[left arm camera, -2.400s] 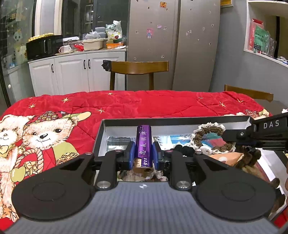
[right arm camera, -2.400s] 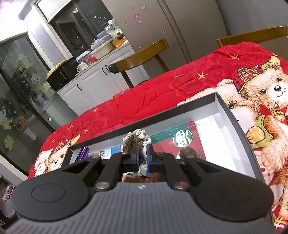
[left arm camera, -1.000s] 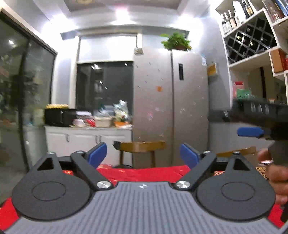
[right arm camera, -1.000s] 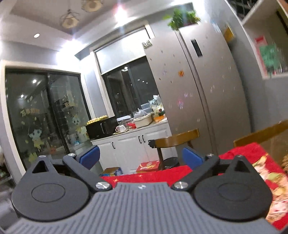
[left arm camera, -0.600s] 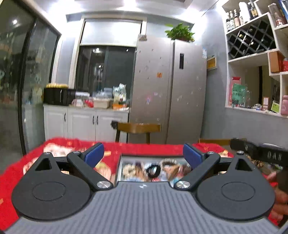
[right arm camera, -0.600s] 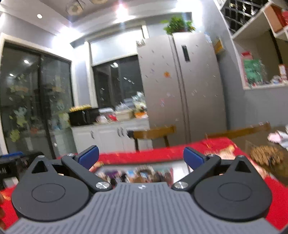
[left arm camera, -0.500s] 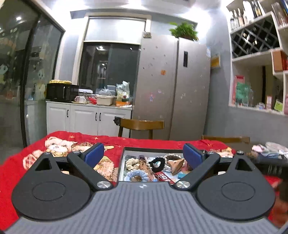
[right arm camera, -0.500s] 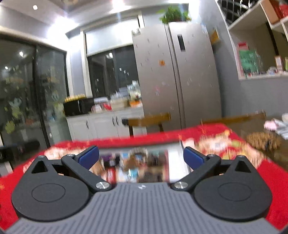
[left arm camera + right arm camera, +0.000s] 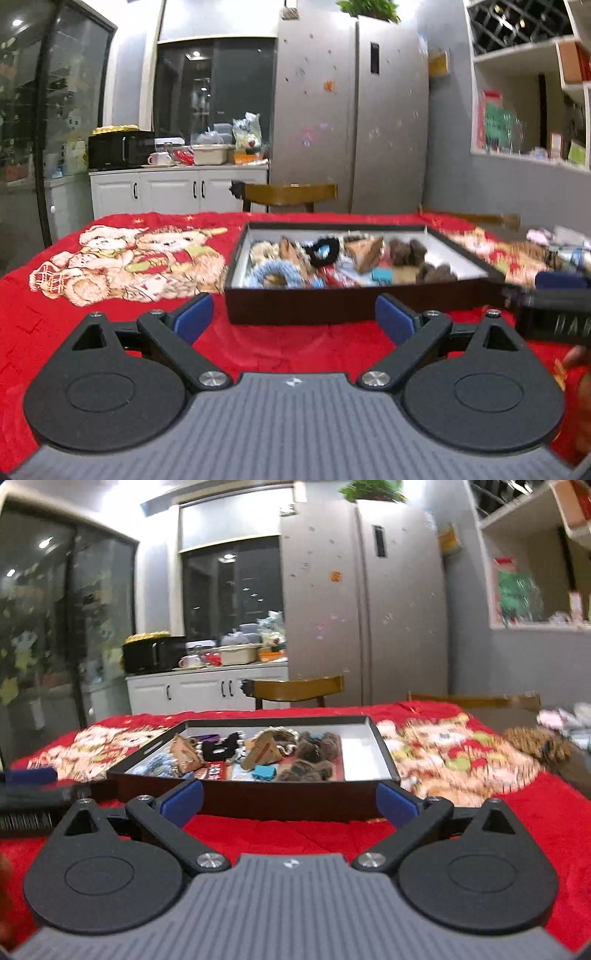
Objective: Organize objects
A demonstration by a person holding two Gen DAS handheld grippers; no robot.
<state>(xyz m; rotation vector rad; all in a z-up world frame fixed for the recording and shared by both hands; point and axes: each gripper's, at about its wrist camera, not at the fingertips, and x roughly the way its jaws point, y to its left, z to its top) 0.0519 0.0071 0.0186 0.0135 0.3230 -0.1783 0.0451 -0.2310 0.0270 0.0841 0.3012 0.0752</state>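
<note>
A shallow dark box (image 9: 295, 306) with a white inside sits on the red bear-print cloth and holds several small items: hair ties, a blue ring (image 9: 275, 271), brown furry pieces and packets. My left gripper (image 9: 293, 319) is open and empty, just short of the box's near wall. In the right wrist view the same box (image 9: 288, 805) lies straight ahead, and my right gripper (image 9: 290, 803) is open and empty in front of it. The right gripper's body (image 9: 554, 310) shows at the right edge of the left wrist view, with part of a hand beside it.
The red cloth (image 9: 92, 306) covers the table. A brown furry item (image 9: 535, 744) and pale things lie at the far right. A wooden chair (image 9: 290, 194) stands behind the table, with white cabinets (image 9: 177, 190), a grey fridge and wall shelves beyond.
Both grippers let go, opened and lifted away from the box, then tilted back down; they now sit low in front of its near wall. The purple tube has left the left gripper.
</note>
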